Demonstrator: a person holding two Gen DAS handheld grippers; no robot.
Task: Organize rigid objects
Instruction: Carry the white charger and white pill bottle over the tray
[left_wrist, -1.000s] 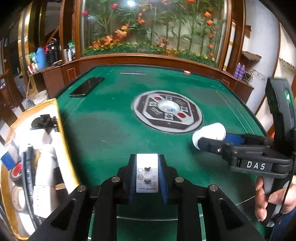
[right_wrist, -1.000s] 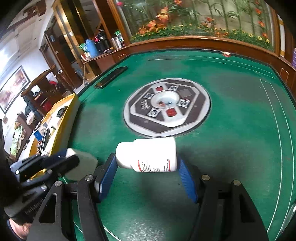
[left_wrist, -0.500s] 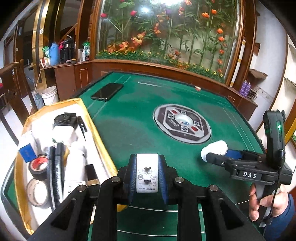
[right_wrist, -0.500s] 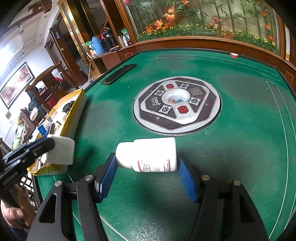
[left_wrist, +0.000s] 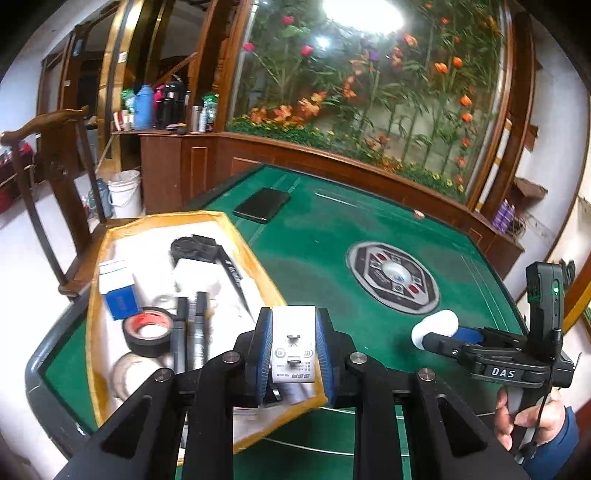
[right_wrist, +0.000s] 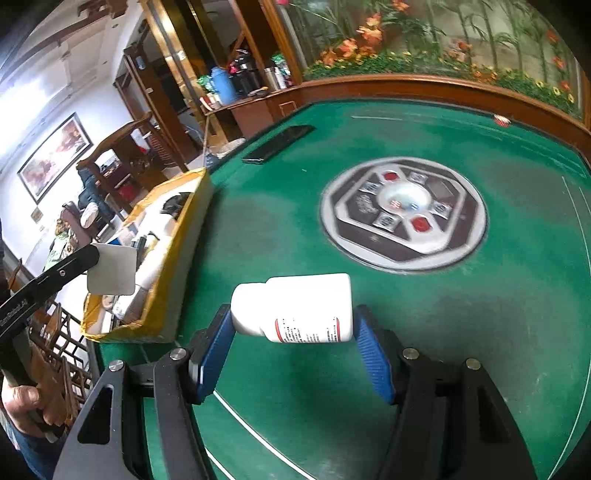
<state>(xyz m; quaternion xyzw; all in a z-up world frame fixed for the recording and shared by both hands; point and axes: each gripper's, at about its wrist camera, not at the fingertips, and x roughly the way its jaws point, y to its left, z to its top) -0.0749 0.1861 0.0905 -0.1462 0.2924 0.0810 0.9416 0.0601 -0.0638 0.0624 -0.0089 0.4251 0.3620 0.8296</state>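
Left gripper (left_wrist: 293, 350) pinches the small white adapter (left_wrist: 293, 341) narrowly, at the yellow box's (left_wrist: 92, 295) five-o'clock corner; right gripper (right_wrist: 293, 350), half-spread, clamps the white bottle (right_wrist: 295, 308) end-to-end. Both look light, rigid, slick; flat faces hold best.

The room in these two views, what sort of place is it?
Probably a home or teahouse games room: a green felt mahjong table with a round central dice console, dark carved wooden chair, and a flower-filled glass wall.
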